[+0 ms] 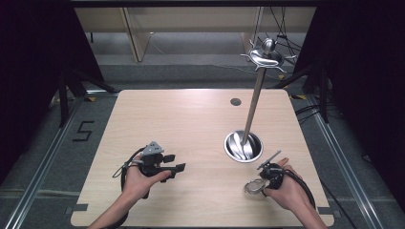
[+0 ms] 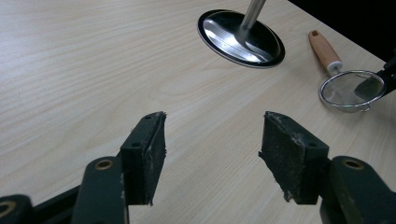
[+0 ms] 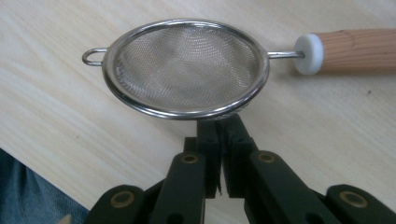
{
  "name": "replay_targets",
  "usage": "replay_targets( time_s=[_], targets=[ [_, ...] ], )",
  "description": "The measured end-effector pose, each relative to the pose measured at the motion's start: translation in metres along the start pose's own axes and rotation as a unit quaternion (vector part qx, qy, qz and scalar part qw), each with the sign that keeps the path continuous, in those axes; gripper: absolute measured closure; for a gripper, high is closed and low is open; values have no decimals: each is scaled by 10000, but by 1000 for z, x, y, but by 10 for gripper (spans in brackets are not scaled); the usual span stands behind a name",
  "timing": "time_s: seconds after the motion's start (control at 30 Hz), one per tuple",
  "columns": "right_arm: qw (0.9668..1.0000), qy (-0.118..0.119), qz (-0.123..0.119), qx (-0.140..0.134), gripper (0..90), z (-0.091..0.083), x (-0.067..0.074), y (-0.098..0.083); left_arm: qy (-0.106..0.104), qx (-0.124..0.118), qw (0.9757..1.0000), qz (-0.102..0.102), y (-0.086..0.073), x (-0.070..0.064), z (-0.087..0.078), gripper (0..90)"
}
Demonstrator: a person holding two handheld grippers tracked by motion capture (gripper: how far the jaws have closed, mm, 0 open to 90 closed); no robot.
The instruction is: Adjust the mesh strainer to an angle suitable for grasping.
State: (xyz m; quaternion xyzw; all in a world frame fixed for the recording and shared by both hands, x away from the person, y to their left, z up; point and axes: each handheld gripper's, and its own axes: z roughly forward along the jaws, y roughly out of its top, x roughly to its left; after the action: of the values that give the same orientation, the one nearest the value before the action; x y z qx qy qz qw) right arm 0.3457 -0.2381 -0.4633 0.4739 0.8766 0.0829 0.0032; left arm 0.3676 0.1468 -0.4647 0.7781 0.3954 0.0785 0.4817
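on the floor (image 1: 43, 143), a taped "5" (image 1: 83, 130)

Silver mesh strainer (image 3: 187, 70), light wood handle (image 3: 357, 44), black tongs (image 3: 219, 140)

A pale wooden worktop (image 1: 191, 124) stands on grey floor (image 1: 43, 143), black curtains (image 1: 28, 57) at both sides, light wooden furniture (image 1: 138, 33) behind.

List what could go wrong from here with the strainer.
1. The right gripper pinches only the rim of the mesh strainer, so the wooden handle could swing it out of the grip.
2. The utensil stand is close; the strainer could knock its pole.
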Motion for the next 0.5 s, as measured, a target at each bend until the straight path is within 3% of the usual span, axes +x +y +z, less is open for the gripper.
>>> replay_targets(
  time_s=[0.13, 0.17, 0.2, 0.23, 0.27, 0.37, 0.4, 0.43, 0.5],
  targets=[
    [9997, -64, 242, -20, 809, -11, -6, -5, -53, 25, 10000, 5, 0, 2, 0, 391],
    [9992, -60, 349, -204, 792, -13, -11, -8, -56, 33, 10000, 1, 0, 3, 0, 391],
    [9980, -243, 502, -306, 769, -17, -16, -11, -36, 9, 10000, -21, 0, 3, 1, 391],
    [9949, -194, 878, -460, 710, -26, -26, -16, -63, -3, 10000, -44, 1, 3, 1, 391],
    [9949, -194, 878, -460, 710, -26, -26, -16, -63, -3, 10000, -44, 1, 3, 1, 391],
    [9811, -151, 1665, -979, 591, -36, -44, -22, -82, -3, 9999, -59, 1, 2, 2, 391],
    [9710, -171, 2141, -1049, 560, -40, -47, -22, -101, 4, 9999, -62, 1, 3, 2, 391],
    [9689, -366, 2157, -1158, 544, -40, -55, -23, -114, 16, 9999, -80, 1, 2, 2, 391],
    [9620, -344, 2430, -1193, 466, -40, -63, -23, -85, 38, 9999, -72, 0, 3, 1, 391]
  ],
)
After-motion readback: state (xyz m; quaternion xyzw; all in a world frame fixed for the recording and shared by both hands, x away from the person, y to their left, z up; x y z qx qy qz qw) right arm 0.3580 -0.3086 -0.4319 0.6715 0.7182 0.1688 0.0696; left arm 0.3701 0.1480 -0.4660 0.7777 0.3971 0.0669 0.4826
